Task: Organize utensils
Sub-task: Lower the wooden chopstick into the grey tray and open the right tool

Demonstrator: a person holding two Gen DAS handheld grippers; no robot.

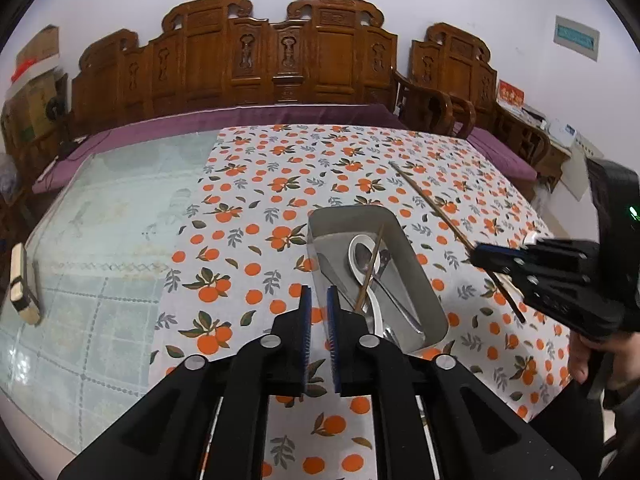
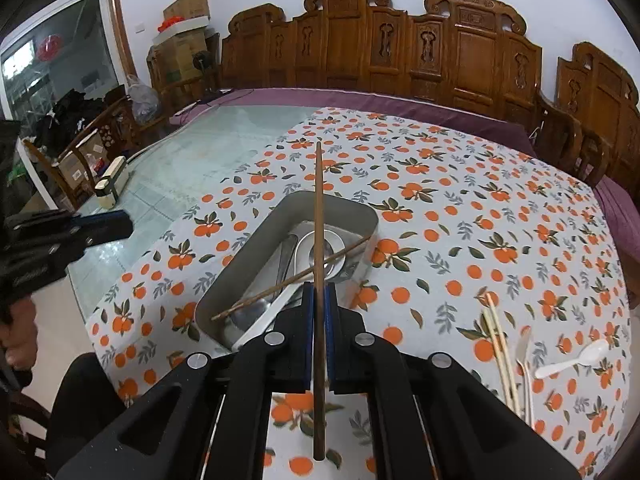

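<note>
A grey rectangular bin (image 1: 416, 264) (image 2: 260, 236) stands on the orange-print tablecloth. It holds a white spoon (image 1: 358, 256), metal spoons and one brown chopstick (image 2: 288, 280) lying across it. My right gripper (image 2: 319, 292) is shut on a second brown chopstick (image 2: 319, 216) and holds it above the bin; in the left wrist view that chopstick (image 1: 436, 208) sticks out from the right gripper (image 1: 486, 258). My left gripper (image 1: 319, 300) hovers at the bin's near left corner, jaws slightly apart and empty.
Pale chopsticks (image 2: 500, 352), a clear plastic utensil (image 2: 522, 350) and a white plastic spoon (image 2: 576, 360) lie on the cloth at the right. A small cream box (image 2: 110, 184) sits on the glass tabletop at the left. Carved wooden chairs (image 1: 276, 64) line the far side.
</note>
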